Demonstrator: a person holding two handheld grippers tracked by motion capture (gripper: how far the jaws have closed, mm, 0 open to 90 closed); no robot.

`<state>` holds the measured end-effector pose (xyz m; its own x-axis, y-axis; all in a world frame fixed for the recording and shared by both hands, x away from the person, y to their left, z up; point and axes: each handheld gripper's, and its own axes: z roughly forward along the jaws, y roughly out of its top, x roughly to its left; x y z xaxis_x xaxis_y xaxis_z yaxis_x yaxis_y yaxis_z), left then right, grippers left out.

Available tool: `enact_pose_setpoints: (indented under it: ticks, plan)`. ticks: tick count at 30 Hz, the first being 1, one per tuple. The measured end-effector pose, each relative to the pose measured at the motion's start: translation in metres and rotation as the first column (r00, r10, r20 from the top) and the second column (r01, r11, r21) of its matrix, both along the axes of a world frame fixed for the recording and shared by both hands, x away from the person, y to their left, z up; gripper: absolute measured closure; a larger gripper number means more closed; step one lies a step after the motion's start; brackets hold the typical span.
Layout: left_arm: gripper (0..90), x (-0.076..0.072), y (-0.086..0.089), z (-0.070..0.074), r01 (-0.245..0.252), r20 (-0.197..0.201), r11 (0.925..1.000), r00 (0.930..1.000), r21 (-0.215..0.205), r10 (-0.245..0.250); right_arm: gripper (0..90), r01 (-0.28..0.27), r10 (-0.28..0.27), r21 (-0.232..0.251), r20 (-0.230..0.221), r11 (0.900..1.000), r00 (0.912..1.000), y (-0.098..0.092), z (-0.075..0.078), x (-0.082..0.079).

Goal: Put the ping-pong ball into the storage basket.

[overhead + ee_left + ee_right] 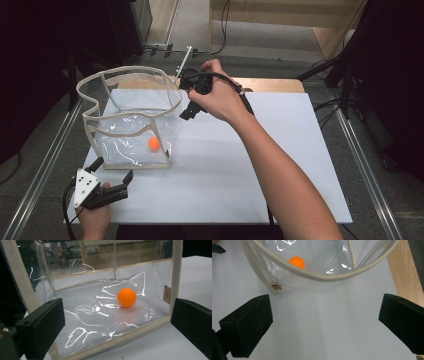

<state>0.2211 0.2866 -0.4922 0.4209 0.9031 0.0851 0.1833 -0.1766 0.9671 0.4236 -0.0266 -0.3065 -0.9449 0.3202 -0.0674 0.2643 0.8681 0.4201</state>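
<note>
Forearm and right gripper point(192, 102) reach over the clear bag's point(131, 117) rim, jaws apart; left gripper point(112, 177) waits gaping below it. Inside, the orange ball point(126, 297) sits. Floppy bag: pinch its rim point(332, 278).

Desk point(300, 165): white top, with a strip of bare wood point(270, 84) at the far edge. Metal rails point(364, 165) along both sides. Floor point(45, 125): grey. Black cables point(330, 107) beside the desk at right. Pale wooden furniture point(310, 20) beyond. Dark equipment point(45, 45) at far left.
</note>
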Motion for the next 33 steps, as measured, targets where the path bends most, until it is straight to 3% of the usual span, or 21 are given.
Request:
enact_pose_setpoints:
  ticks: [33]
  plan:
    - [0.0,0.0,0.0,0.0,0.001,-0.001,1.0,1.0,0.002,-0.001,0.0,0.027,-0.028,-0.01,-0.018,1.0,0.9995,-0.034,-0.027,-0.01]
